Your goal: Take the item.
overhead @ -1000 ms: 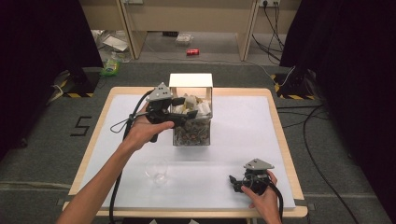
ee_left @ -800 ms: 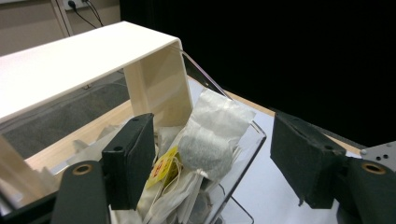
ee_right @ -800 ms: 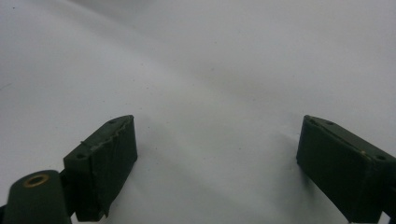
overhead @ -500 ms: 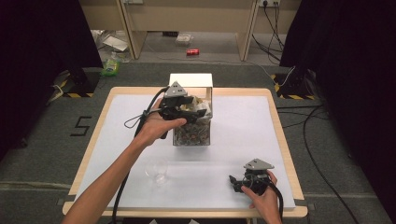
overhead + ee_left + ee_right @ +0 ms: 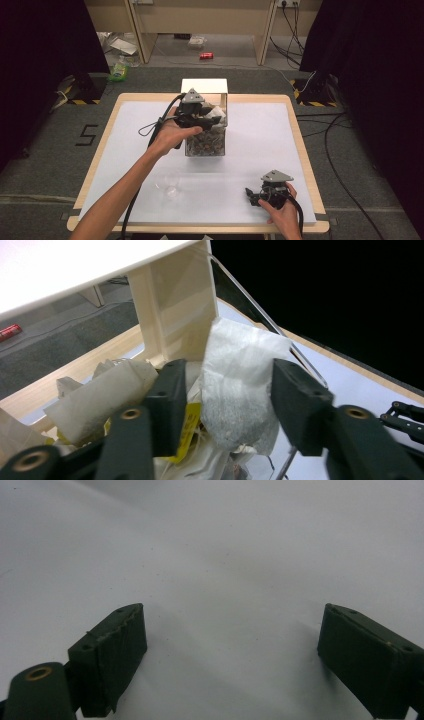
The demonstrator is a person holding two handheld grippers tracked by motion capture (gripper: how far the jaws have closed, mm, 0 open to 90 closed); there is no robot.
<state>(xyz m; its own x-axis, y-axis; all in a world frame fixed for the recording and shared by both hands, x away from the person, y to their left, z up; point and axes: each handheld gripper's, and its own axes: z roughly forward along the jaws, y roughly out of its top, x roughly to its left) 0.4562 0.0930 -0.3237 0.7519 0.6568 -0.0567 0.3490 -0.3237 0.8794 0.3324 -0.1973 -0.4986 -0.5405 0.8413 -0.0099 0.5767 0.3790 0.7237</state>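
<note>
Since a second ago the left gripper (image 5: 202,116) has shifted over the clear box (image 5: 206,145) and its jaws have just been closing around a tea bag (image 5: 240,390).

Left forearm stretches forward, gripper tipped down into the box top; one white tea bag stands between its jaws, both pads against its sides, a second bag (image 5: 97,402) just outside one jaw. Right gripper (image 5: 260,196) rests on the table (image 5: 260,130), jaws spread, nothing between them.
</note>
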